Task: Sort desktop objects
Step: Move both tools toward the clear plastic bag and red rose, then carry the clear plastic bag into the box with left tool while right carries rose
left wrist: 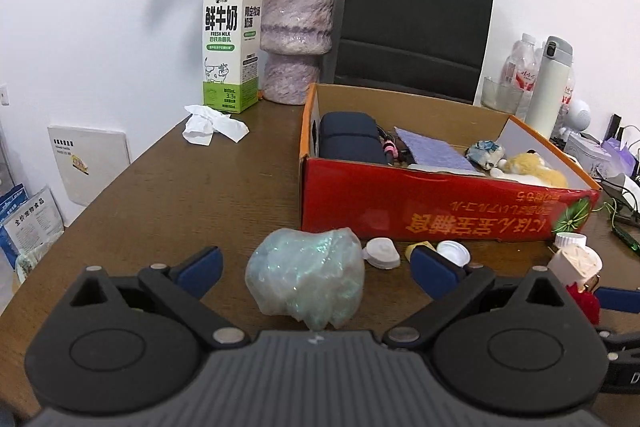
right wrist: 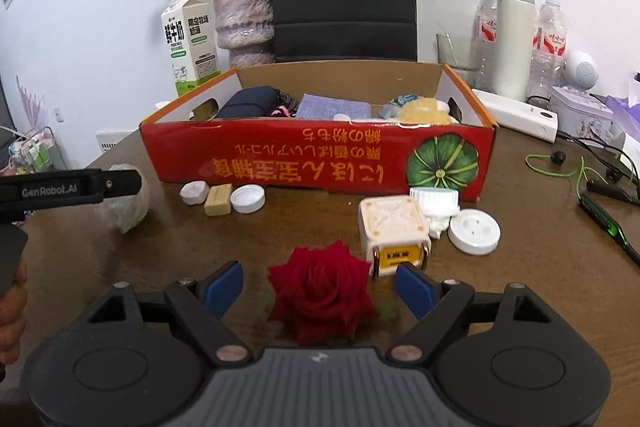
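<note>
The left gripper point(left wrist: 316, 263) has its fingers spread wide, a crumpled iridescent wrapper point(left wrist: 306, 277) lying between them untouched. The right gripper point(right wrist: 319, 287) is likewise spread around a red rose point(right wrist: 322, 293) on the table point(right wrist: 520, 287). The red box point(right wrist: 320, 159) stands beyond.

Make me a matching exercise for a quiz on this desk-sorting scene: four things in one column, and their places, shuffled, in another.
Things:
1. red rose
2. crumpled plastic bag
3. milk carton
4. navy pouch

Places:
A. inside the red box
B. between the right gripper fingers
C. beside the vase
D. between the left gripper fingers

Pairs: 1-B, 2-D, 3-C, 4-A
</note>
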`<state>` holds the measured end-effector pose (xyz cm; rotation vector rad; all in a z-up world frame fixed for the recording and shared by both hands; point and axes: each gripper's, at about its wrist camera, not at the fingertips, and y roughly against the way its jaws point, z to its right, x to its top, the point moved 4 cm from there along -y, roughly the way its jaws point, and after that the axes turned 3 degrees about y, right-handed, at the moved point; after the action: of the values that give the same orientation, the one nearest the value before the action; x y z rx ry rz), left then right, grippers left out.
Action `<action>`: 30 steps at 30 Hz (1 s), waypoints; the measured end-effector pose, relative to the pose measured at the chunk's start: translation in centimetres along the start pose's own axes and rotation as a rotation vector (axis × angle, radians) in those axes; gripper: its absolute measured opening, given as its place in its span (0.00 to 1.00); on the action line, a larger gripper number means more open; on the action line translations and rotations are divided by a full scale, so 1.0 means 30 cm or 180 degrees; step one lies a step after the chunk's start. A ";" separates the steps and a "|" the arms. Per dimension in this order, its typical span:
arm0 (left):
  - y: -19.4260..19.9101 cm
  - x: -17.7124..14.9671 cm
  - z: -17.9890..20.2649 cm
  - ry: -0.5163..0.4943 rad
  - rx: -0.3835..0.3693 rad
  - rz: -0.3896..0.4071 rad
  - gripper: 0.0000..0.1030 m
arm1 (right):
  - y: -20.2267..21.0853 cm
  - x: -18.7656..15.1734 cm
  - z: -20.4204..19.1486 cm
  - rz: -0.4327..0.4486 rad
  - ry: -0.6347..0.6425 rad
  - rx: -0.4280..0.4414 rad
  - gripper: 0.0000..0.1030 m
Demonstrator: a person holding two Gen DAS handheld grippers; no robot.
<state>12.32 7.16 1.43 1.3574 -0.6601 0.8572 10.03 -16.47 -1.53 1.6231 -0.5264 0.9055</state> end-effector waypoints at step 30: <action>0.131 -0.018 0.069 0.0030 -0.0378 -0.0021 0.41 | 0.027 -0.056 -0.034 -0.0160 0.0173 0.0022 0.51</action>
<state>8.92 5.07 3.40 1.2475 -0.6881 0.8062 8.13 -15.91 -2.30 1.6066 -0.4431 0.9123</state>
